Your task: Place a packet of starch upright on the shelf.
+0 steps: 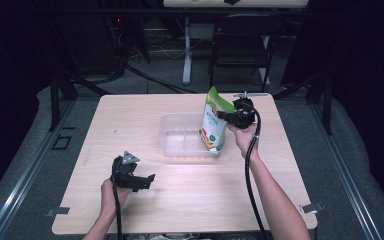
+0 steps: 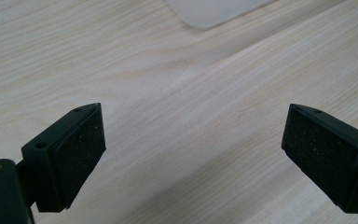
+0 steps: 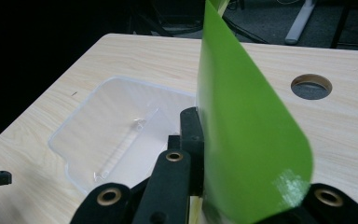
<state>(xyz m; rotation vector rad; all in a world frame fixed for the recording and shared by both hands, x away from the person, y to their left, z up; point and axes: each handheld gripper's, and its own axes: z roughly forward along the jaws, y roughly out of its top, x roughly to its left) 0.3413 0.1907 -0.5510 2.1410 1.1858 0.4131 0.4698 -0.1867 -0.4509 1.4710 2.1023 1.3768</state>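
A green-topped snack pouch (image 1: 214, 125) stood upright at the right end of a clear plastic tray (image 1: 180, 135), near the middle of the pale wooden surface (image 1: 190, 190). Whether its base sat inside the tray or just past the tray's rim could not be told from the high view. Its front was white with orange and yellow print too small to read.

The right claw (image 1: 228, 116) was clenched on the pouch's upper edge, reaching in from the pouch's right side. In the right gripper view the green back of the pouch (image 3: 247, 140) covered the right jaw almost entirely, so only the left jaw pressing against the film could be seen, and the pouch's lower part was cut off by the frame's bottom edge. Beyond it lay the tray (image 3: 102, 121), with an inner divider faintly visible through the plastic, and a round cable hole (image 3: 311, 87) in the surface to the right.

The left claw (image 1: 147, 181) was held low over the near left part of the surface, well apart from the tray. In the left gripper view its jaws stood released and wide, nothing between the pads (image 2: 81, 149), with bare wood grain below and one blurred tray corner (image 2: 214, 11) at the top edge.

Behind the surface, a chair (image 1: 242, 45) and cables were dim in the dark room.
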